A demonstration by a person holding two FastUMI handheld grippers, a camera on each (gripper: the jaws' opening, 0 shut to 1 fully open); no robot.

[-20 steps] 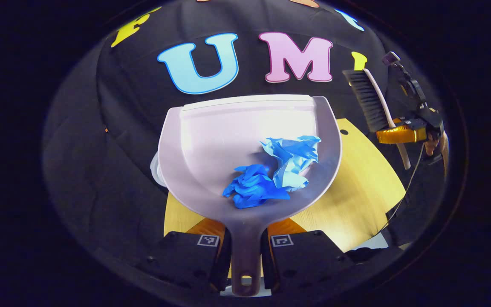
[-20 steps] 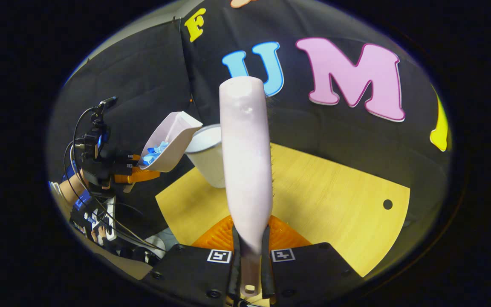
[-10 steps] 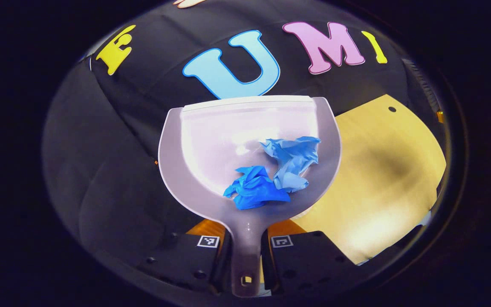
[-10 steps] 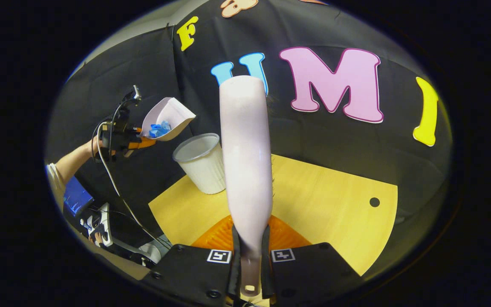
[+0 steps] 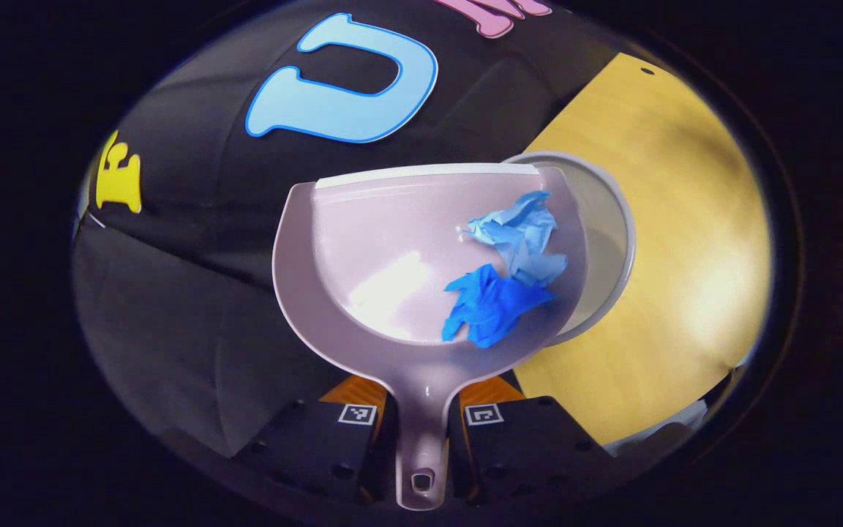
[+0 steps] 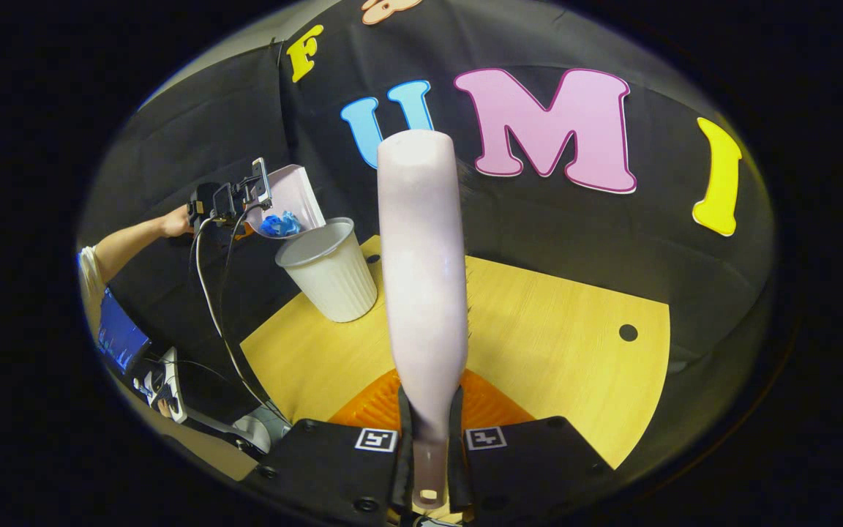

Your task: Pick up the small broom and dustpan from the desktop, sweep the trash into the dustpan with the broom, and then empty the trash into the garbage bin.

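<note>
My left gripper [image 5: 421, 439] is shut on the handle of the pale dustpan [image 5: 385, 256]. Two crumpled blue paper scraps [image 5: 509, 271] lie against the pan's right side. The pan is tilted over the mouth of the white garbage bin [image 5: 608, 241], whose rim shows behind its right edge. In the right gripper view the dustpan [image 6: 291, 197] hangs over the ribbed bin [image 6: 330, 271] at the table's far left corner, held by a person's arm [image 6: 129, 245]. My right gripper [image 6: 427, 443] is shut on the handle of the small broom [image 6: 421, 278], which points straight ahead above the table.
The yellow wooden table [image 6: 553, 366] has a small dark hole [image 6: 627, 332] near its right end. Cables and a device [image 6: 165, 380] hang off the table's left edge. The black cloth wall closes the back.
The left gripper has carried the dustpan over the bin and rolled it, so the blue scraps slid toward the pan's right edge. The broom has stayed nearly still.
</note>
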